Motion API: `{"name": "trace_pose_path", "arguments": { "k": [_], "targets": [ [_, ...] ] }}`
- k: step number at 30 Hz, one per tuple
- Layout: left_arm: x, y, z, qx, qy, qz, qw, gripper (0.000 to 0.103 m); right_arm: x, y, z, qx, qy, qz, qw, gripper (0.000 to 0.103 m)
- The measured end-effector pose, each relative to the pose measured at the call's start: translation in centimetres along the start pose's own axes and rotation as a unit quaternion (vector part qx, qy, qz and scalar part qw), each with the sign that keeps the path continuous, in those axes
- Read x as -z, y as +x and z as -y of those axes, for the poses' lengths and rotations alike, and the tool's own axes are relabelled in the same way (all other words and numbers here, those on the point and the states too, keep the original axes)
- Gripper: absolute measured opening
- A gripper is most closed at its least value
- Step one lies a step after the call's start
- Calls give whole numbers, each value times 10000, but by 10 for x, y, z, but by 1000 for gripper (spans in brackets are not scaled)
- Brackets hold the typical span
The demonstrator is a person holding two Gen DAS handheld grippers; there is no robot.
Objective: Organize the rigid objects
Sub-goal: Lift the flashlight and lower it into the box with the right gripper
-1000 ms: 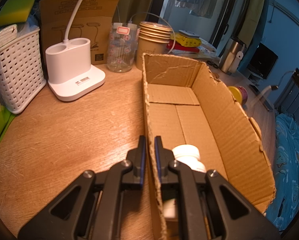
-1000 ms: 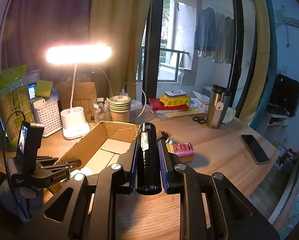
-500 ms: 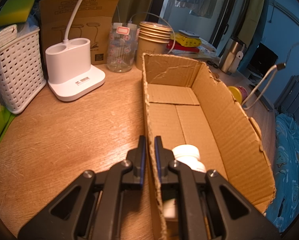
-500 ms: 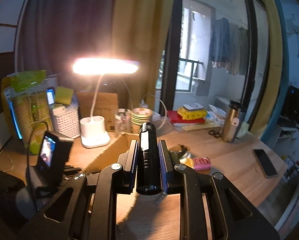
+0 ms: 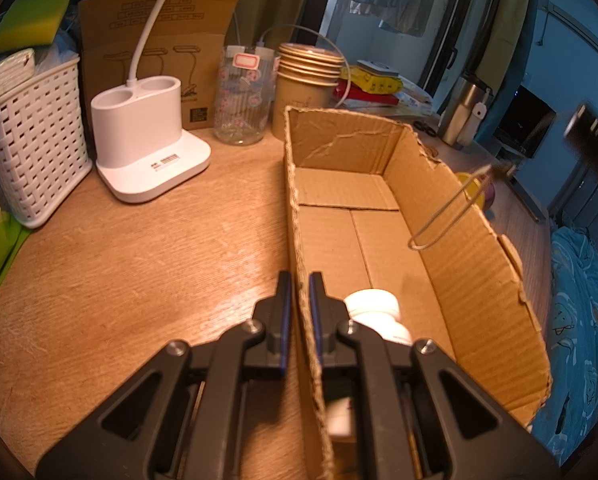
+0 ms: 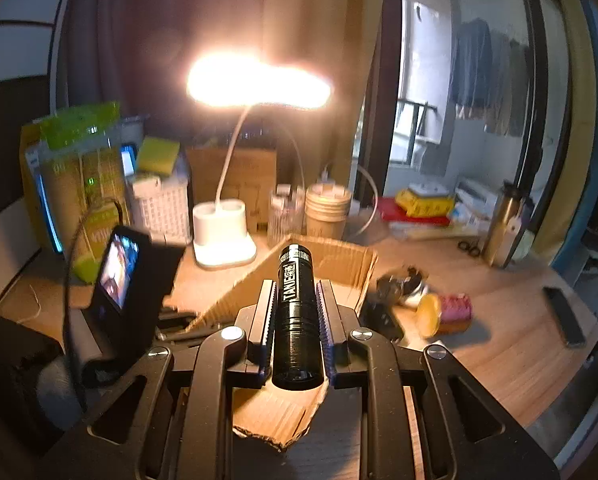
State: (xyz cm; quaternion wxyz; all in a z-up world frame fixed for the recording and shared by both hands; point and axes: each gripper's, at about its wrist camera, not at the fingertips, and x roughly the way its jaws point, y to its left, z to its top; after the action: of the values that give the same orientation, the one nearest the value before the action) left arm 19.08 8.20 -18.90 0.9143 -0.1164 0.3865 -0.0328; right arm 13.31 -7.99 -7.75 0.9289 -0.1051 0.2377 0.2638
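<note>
My left gripper [image 5: 297,300] pinches the near side wall of the cardboard box [image 5: 451,264], one finger outside and one inside. A white bottle [image 5: 373,308] lies inside the box just beside the inner finger. My right gripper [image 6: 297,308] is clamped on a black flashlight [image 6: 297,312], held above the box's near end. A pink-and-yellow spool [image 6: 445,312] lies on the table [image 6: 511,332] to the right.
</note>
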Motion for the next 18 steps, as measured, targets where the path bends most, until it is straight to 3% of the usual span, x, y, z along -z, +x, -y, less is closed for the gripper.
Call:
{"name": "trace_pose_path", "arguments": {
  "k": [18],
  "targets": [
    [0,0,0,1,2,0,10000,9,38,42,0,-106,166,-894,9958,22]
  ]
}}
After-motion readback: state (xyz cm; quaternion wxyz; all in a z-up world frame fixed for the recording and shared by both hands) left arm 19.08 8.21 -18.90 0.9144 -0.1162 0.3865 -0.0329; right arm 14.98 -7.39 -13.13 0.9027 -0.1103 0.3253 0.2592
